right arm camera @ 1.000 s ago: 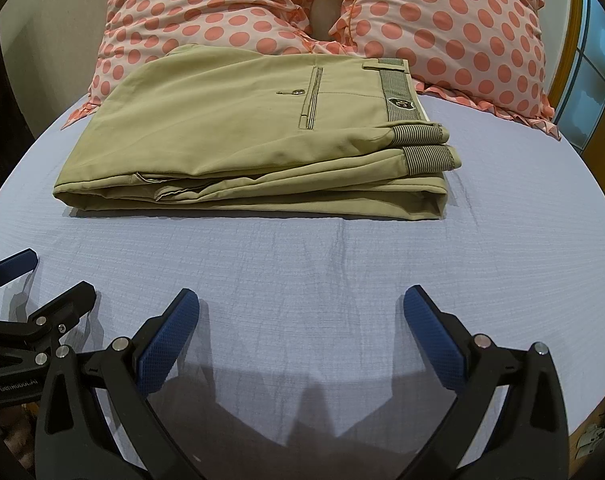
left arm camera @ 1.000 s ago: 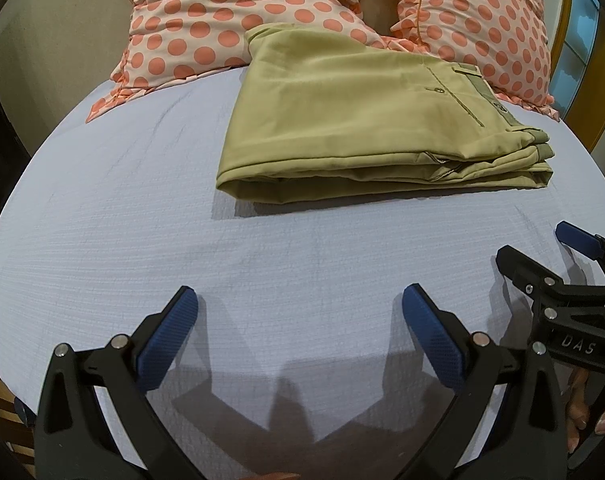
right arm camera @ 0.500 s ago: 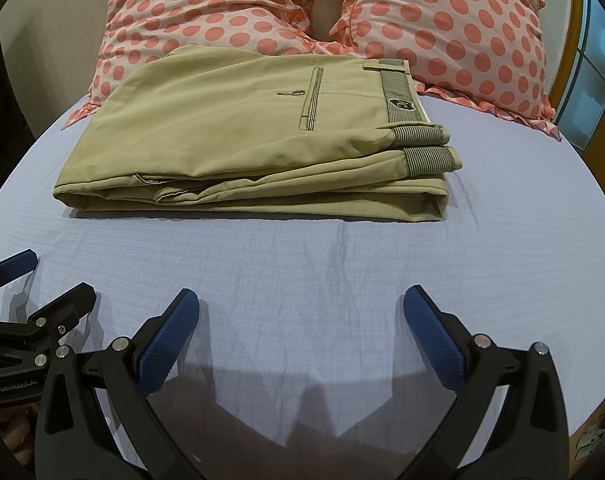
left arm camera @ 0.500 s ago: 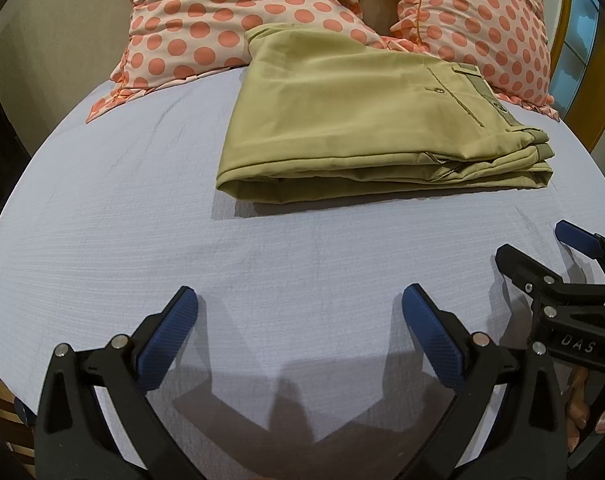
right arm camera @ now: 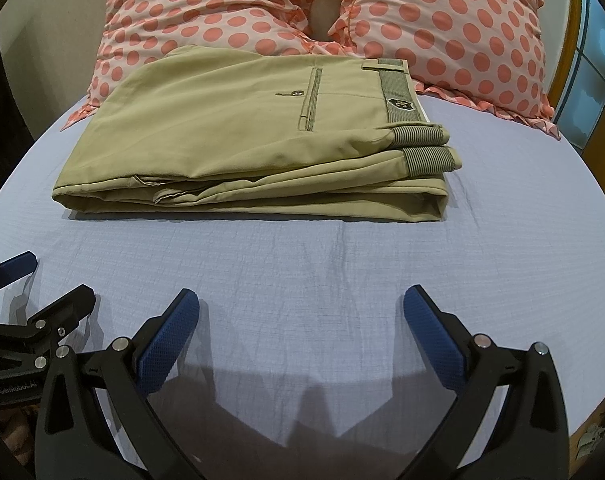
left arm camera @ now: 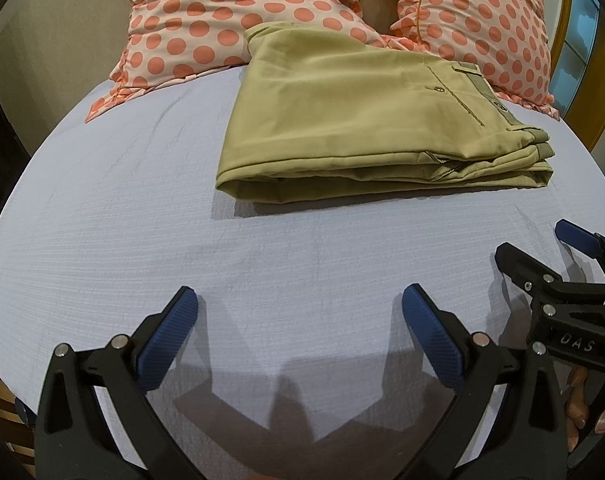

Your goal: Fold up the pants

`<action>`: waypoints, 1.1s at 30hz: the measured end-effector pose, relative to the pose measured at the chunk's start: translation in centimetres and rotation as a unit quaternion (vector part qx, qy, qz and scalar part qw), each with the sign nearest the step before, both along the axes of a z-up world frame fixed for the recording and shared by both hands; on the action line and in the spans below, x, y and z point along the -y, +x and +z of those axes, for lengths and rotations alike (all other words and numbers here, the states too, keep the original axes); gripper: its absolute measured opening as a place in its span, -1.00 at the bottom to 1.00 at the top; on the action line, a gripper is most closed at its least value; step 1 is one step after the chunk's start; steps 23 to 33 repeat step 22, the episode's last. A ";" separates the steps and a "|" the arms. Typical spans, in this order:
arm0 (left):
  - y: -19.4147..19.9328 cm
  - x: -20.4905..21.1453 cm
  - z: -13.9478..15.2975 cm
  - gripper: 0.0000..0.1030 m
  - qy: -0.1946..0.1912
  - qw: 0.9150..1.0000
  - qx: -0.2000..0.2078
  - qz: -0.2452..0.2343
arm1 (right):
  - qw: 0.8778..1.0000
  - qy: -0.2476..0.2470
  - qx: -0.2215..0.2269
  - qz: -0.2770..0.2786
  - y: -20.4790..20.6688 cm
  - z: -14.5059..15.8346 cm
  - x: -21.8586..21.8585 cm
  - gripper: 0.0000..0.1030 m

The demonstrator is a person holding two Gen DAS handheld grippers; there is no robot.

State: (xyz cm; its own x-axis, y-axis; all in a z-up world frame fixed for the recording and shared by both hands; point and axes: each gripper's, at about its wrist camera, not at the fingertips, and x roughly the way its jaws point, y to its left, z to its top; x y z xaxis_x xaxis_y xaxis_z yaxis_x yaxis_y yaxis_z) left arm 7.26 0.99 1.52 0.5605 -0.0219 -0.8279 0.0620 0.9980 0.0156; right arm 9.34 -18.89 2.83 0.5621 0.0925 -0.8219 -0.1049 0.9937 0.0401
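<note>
Khaki pants (left arm camera: 354, 128) lie folded in a flat stack on the pale blue bed sheet (left arm camera: 142, 220), waistband to the right; they also show in the right wrist view (right arm camera: 242, 136), with a back pocket and striped waistband on top. My left gripper (left arm camera: 298, 332) is open and empty, low over the sheet, well short of the pants. My right gripper (right arm camera: 300, 332) is open and empty too, near the bed's front edge. Each gripper shows in the other's view: the right one (left arm camera: 550, 256) and the left one (right arm camera: 42, 280).
Two pink pillows with orange dots (right arm camera: 442, 28) lean against the wall behind the pants. The bed's far corner meets a wooden window frame (right arm camera: 582, 80) at the right. Bare sheet (right arm camera: 302, 264) lies between the grippers and the pants.
</note>
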 end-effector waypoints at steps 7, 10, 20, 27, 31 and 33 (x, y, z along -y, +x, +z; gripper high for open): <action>0.1 0.0 -0.1 0.97 0.001 1.000 -0.007 -0.001 | 1.000 0.000 0.000 0.001 0.1 0.0 0.1 0.97; 0.1 0.0 -0.1 0.97 0.001 1.000 -0.007 -0.002 | 1.000 0.000 0.000 0.001 0.1 0.0 0.1 0.97; 0.0 -0.1 -0.1 0.97 0.001 1.000 -0.004 -0.004 | 1.000 0.000 0.000 0.001 0.0 0.0 0.1 0.97; 0.0 -0.1 -0.1 0.97 0.002 1.000 -0.003 -0.004 | 1.000 0.000 0.000 0.001 0.0 0.0 0.1 0.97; 0.0 -0.1 -0.1 0.97 0.002 1.000 -0.003 -0.004 | 1.000 0.000 0.000 0.001 0.0 0.0 0.1 0.97; 0.0 -0.1 -0.1 0.97 0.002 1.000 -0.003 -0.004 | 1.000 0.000 0.000 0.001 0.0 0.0 0.1 0.97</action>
